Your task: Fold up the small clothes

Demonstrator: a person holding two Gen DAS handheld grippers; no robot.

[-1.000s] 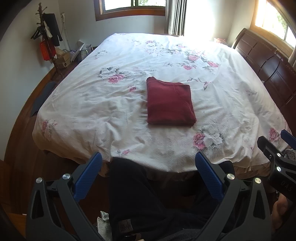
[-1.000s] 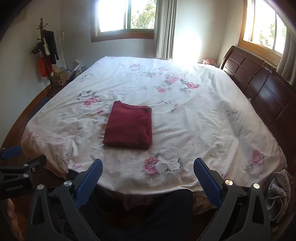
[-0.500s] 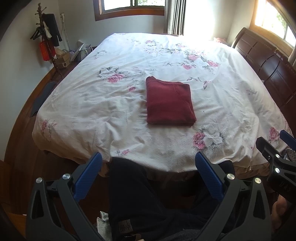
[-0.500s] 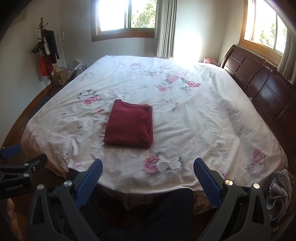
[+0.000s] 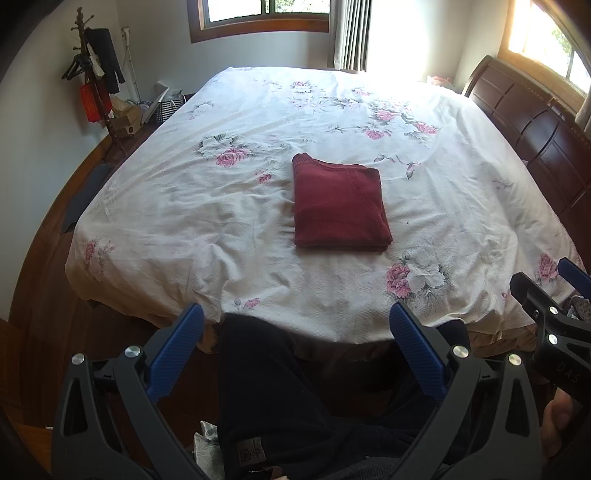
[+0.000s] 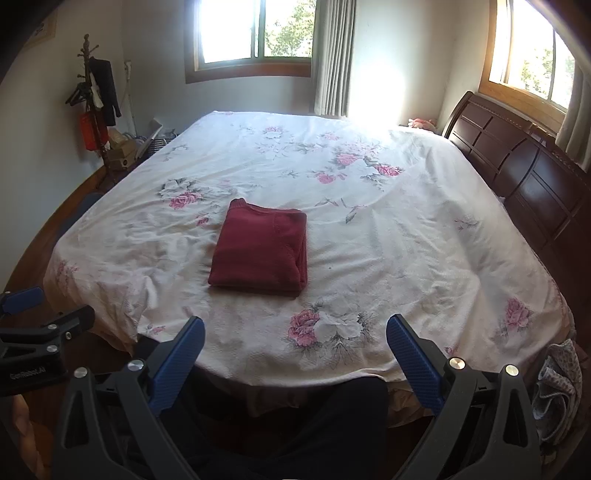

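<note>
I hold both the left gripper and right gripper wide open and empty, short of the bed's near edge, the folded red garment straight ahead mid-bed.

You are in a home bedroom: ahead of your tongs lies a wide bed under a flowered cover, with a dark wooden headboard to their right, curtained windows beyond, and what looks like a coat stand far left.
</note>
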